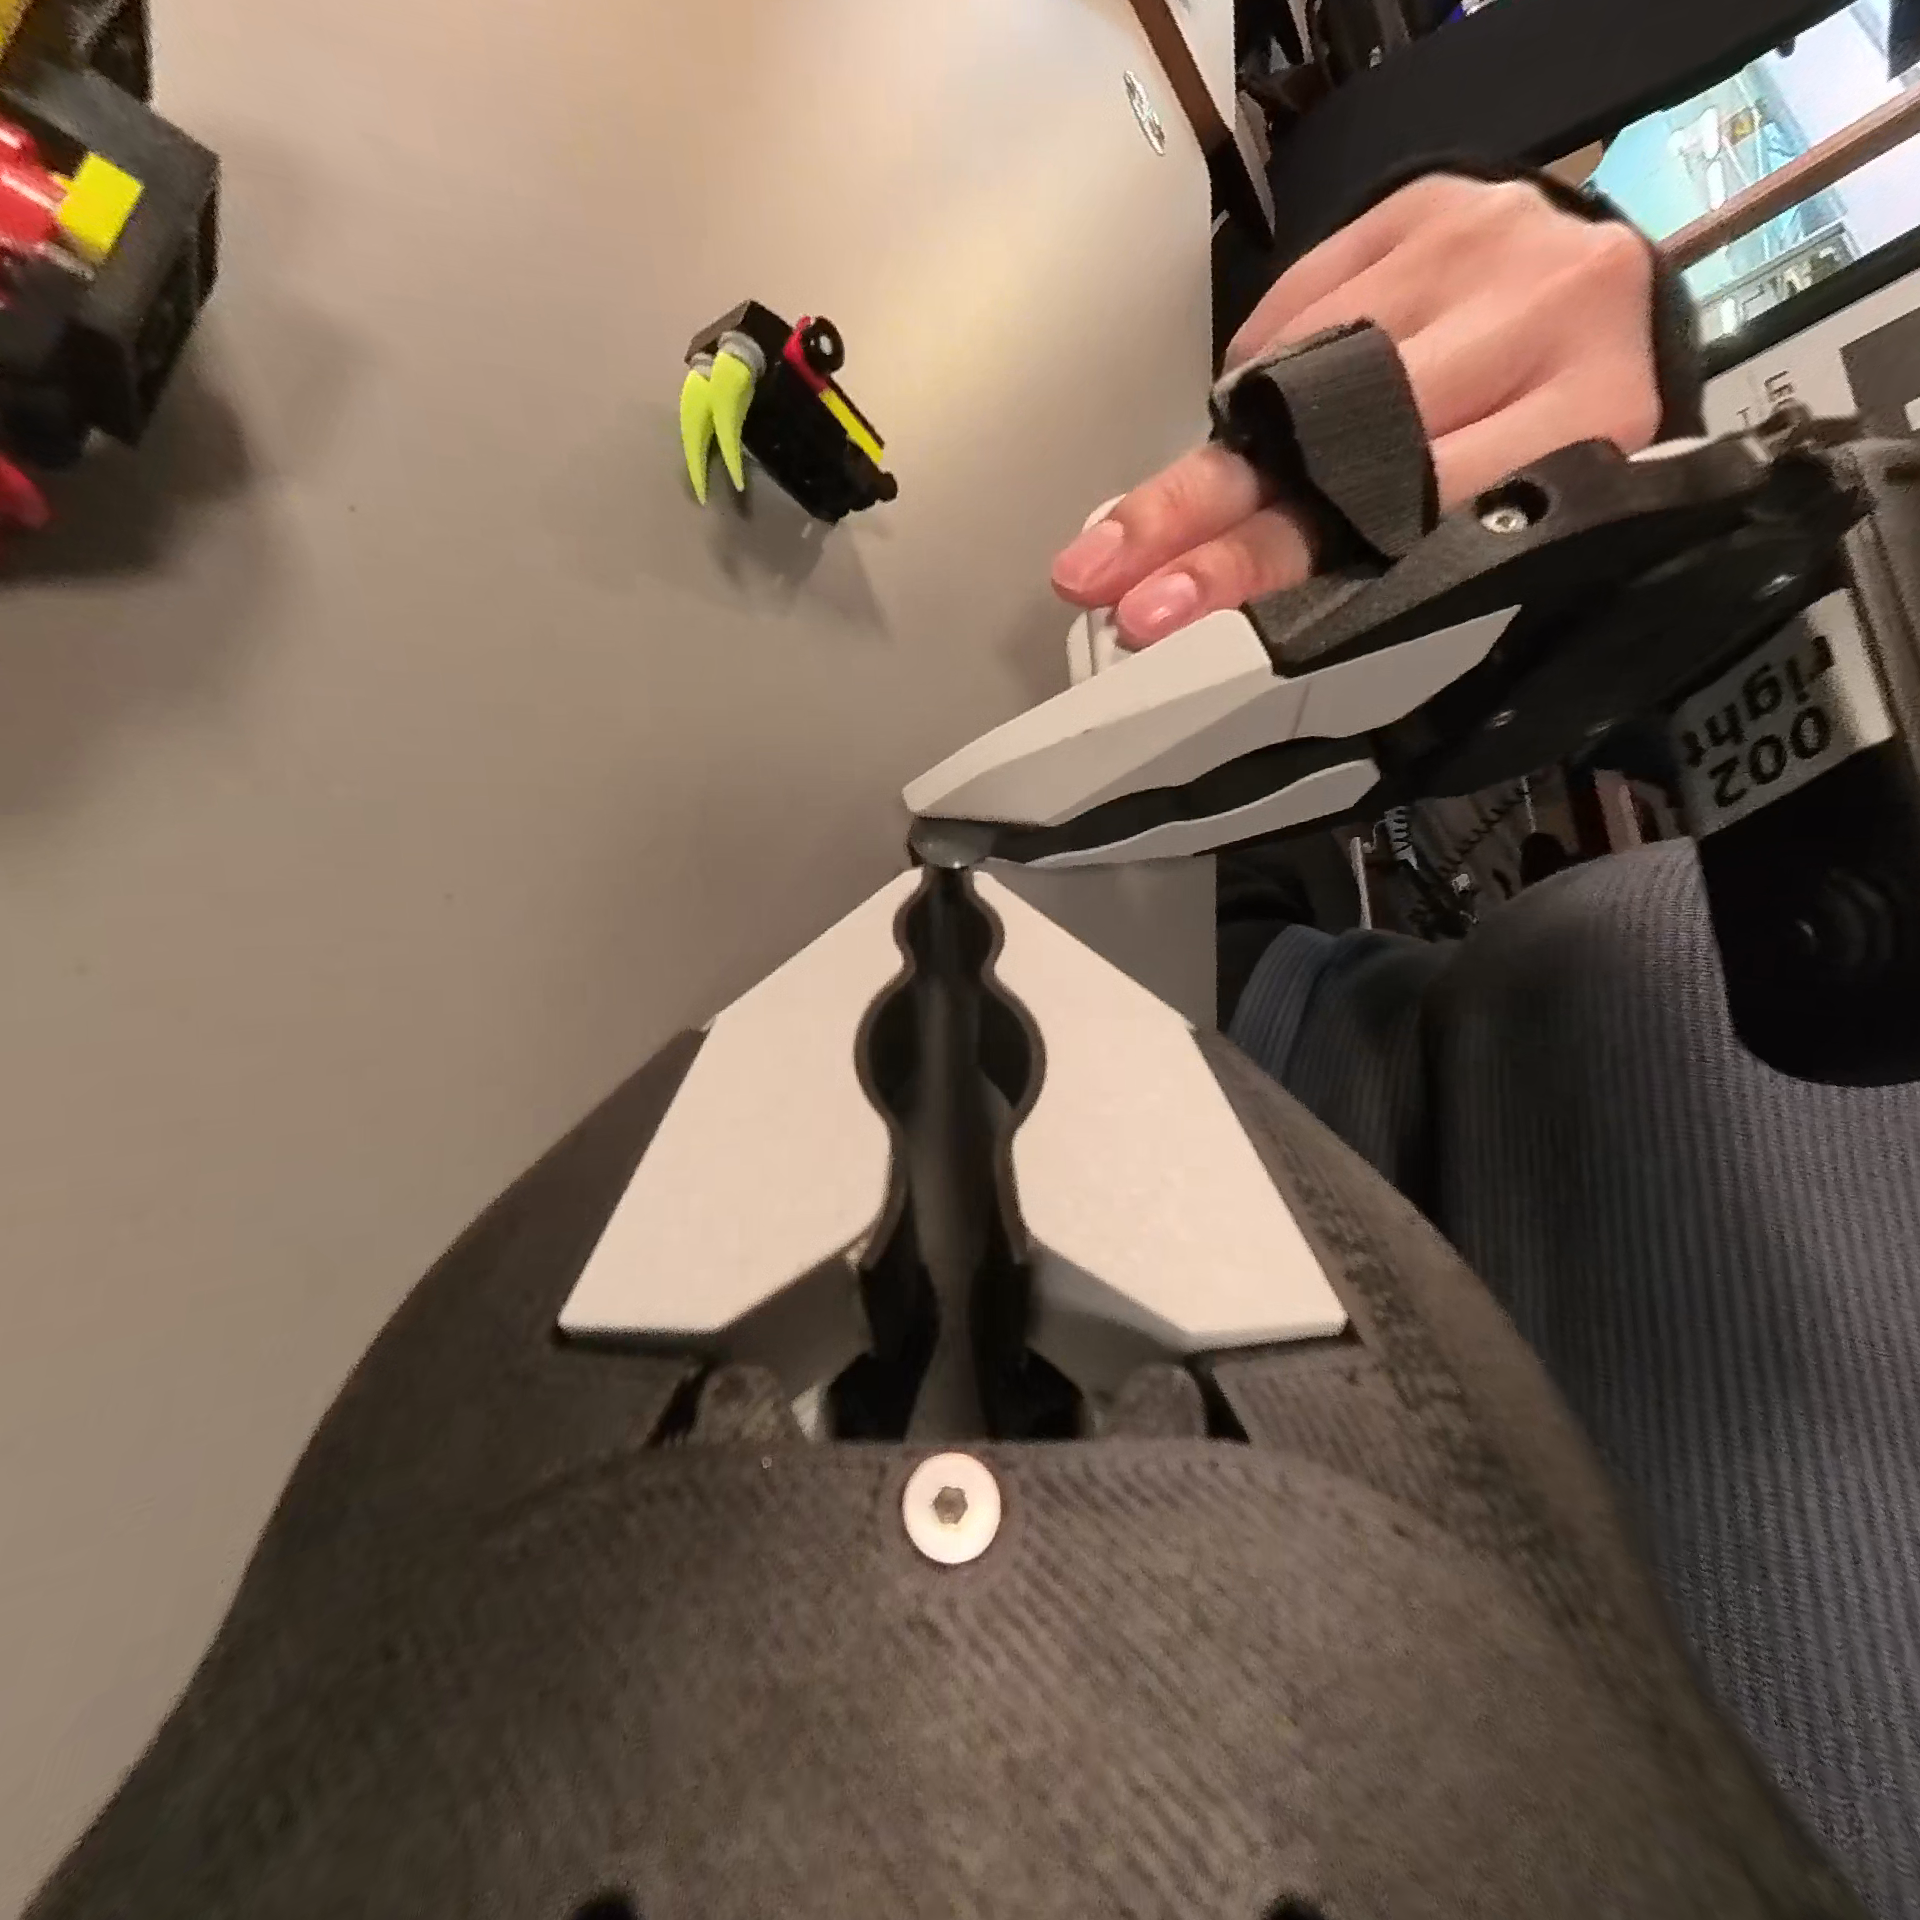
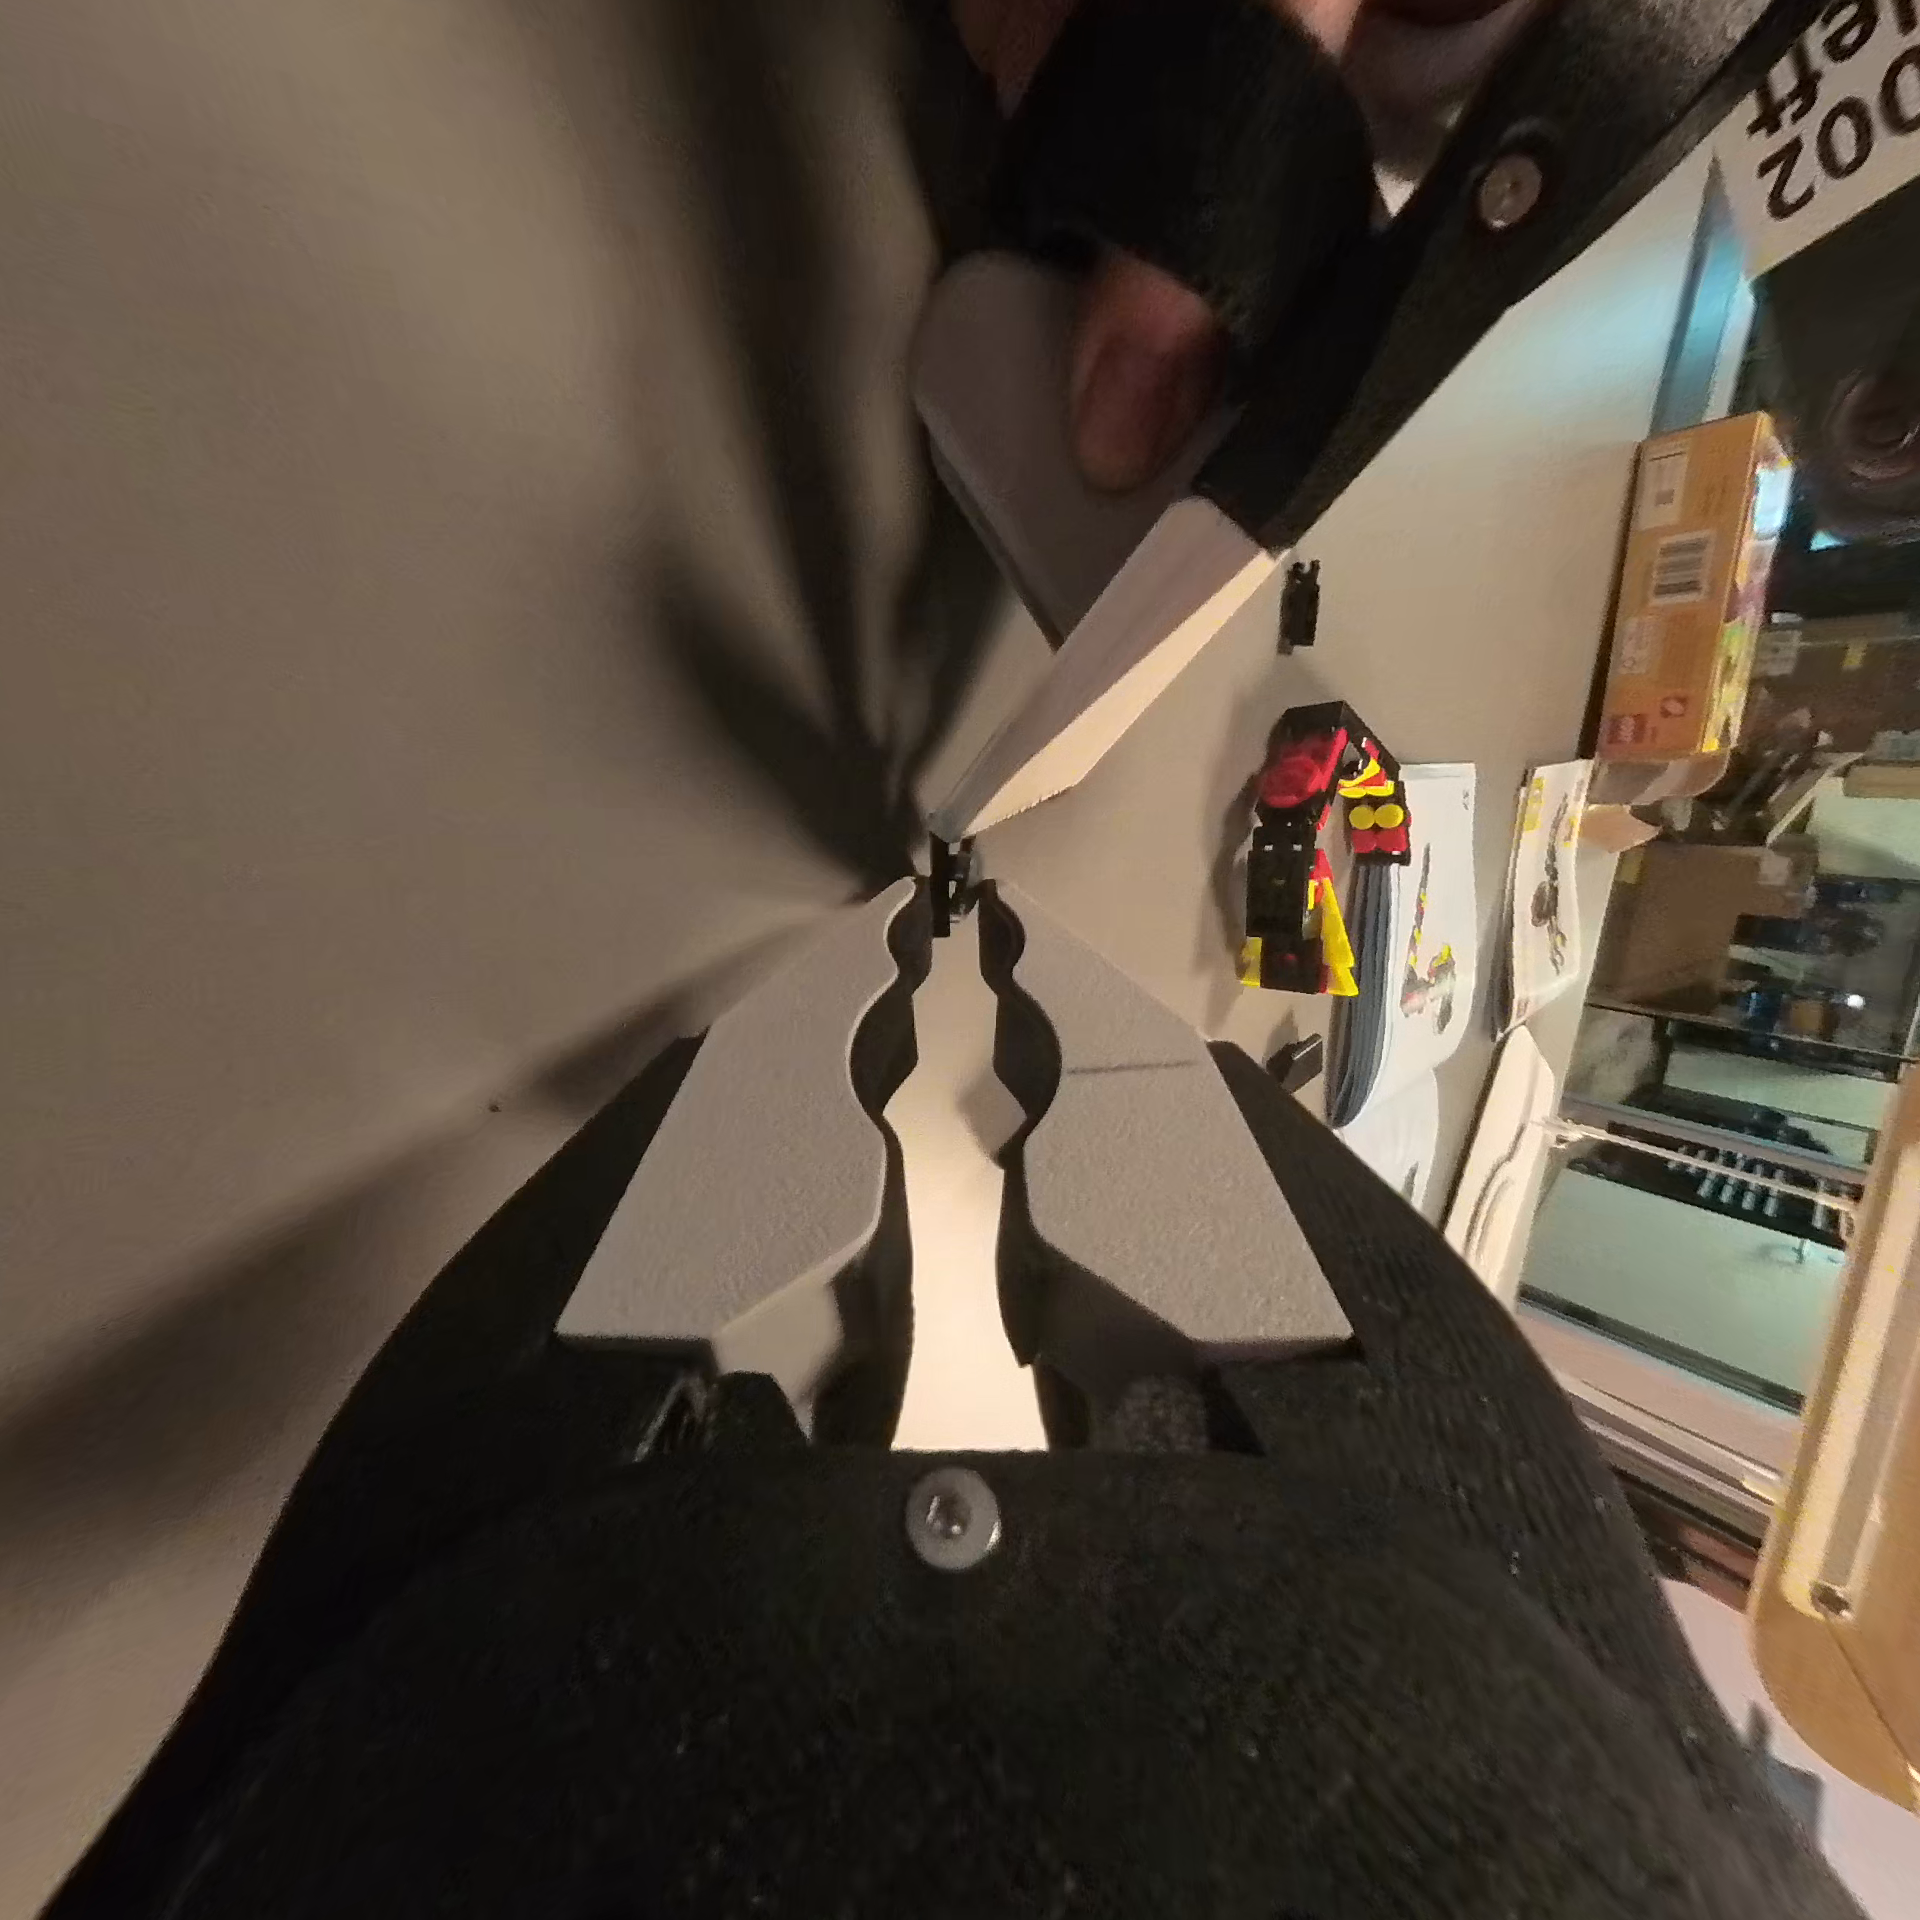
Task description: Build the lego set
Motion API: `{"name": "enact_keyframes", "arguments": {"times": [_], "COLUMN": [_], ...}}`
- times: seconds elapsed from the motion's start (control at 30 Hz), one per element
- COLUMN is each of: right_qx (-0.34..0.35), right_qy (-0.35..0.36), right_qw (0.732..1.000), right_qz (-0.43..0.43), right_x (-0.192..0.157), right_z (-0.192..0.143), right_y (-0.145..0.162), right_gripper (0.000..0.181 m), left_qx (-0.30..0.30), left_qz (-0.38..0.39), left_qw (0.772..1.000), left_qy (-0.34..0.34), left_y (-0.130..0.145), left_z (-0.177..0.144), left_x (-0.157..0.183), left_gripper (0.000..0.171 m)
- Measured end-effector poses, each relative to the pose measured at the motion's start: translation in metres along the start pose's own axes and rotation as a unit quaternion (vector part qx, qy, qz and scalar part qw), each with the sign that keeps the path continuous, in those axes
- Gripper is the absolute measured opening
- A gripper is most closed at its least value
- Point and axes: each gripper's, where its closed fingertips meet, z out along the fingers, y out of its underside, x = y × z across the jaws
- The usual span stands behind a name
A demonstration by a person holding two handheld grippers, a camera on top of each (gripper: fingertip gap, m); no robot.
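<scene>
Both grippers meet tip to tip over the pale table [image 1: 436,790], close to its edge. From its own wrist view the left gripper [image 1: 948,875] has its grey fingers [image 1: 790,1122] drawn together at the tips, pinching a small dark lego piece [image 1: 948,854]. The right gripper [image 1: 961,831] comes in from the side, held by a person's hand [image 1: 1455,343] in a fingerless black glove, its fingers closed on the same tiny piece from above; from its own view the right gripper [image 2: 951,896] shows only a narrow gap at the tips with that black piece [image 2: 948,883] caught between them.

Farther back on the table, well apart from the grippers, lies a red, black and yellow lego model [image 2: 1314,852] beside an instruction booklet [image 2: 1423,935], with a yellow box [image 2: 1683,592] beyond. A smaller black lego assembly with lime-green claws [image 1: 784,416] sits alone on the table. Two small loose black parts [image 2: 1301,605] lie near the model.
</scene>
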Motion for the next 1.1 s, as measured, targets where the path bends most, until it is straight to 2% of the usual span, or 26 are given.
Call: {"name": "enact_keyframes", "arguments": {"times": [0.23,0.63,0.8,1.1], "right_qx": [0.031,0.008,0.007,0.018], "right_qy": [-0.039,-0.018,-0.022,-0.028], "right_qw": [0.997,1.000,1.000,0.999], "right_qz": [0.061,-0.016,-0.006,0.002], "right_x": [-0.0012,-0.0006,0.0009,-0.0010], "right_z": [0.0001,-0.0005,-0.0010,0.0015], "right_y": [-0.0025,0.0001,-0.0006,-0.0086], "right_gripper": [0.007,0.006,0.010,0.007], "left_qx": [-0.003,-0.005,-0.005,-0.007], "left_qz": [-0.001,-0.011,-0.009,-0.009], "left_qw": [1.000,1.000,1.000,1.000], "left_qy": [0.004,0.015,0.012,0.011], "left_y": [0.0008,0.0014,0.0015,0.0017], "left_z": [-0.0017,-0.0035,-0.0032,-0.0031], "left_x": [0.0004,0.0014,0.0011,0.0010], "left_gripper": [0.000,0.001,0.001,0.001]}}
